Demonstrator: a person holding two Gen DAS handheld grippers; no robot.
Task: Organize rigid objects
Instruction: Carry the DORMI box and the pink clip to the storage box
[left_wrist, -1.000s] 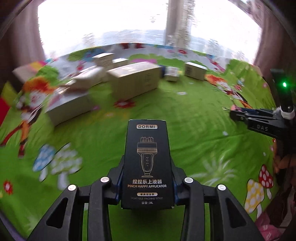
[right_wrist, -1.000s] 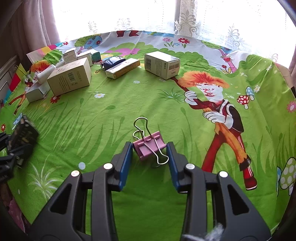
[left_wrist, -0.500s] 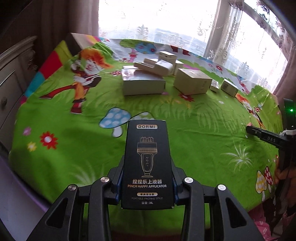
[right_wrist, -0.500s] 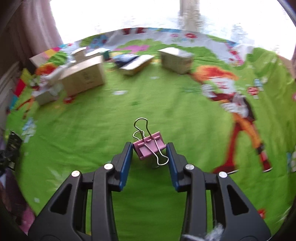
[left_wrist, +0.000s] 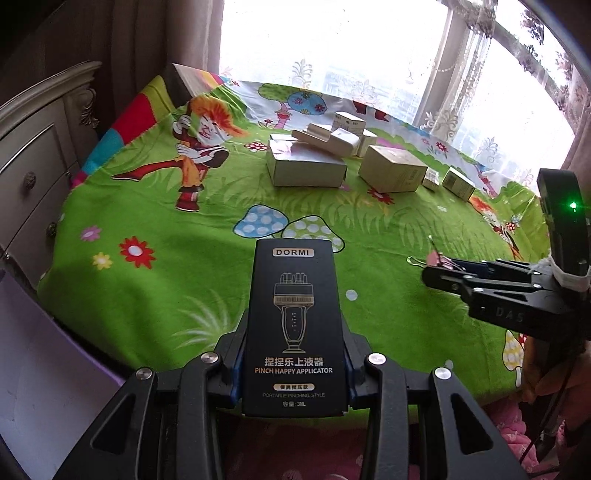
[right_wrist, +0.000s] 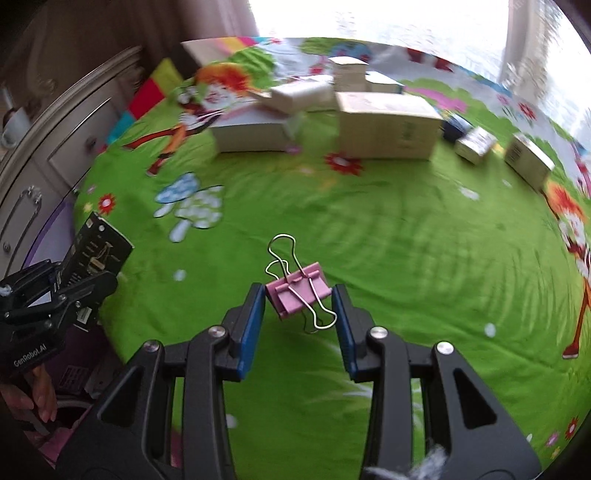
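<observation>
Two grips: black box (left_wrist: 293, 325), pink binder clip (right_wrist: 297, 293)

"DORMI", "PINCH HAPPY APPLICATOR" on black box (left_wrist: 294, 328)

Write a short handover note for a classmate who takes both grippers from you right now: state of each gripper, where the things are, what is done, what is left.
Left gripper: shut on the black DORMI box, held upright above the near edge of the green cloth.
Right gripper: shut on the pink binder clip, wire handles pointing away, above the cloth.
Far side: cardboard boxes grouped by the window.
Done: both items picked up.
Left: set each one down; which spot is meant cannot be told.
</observation>
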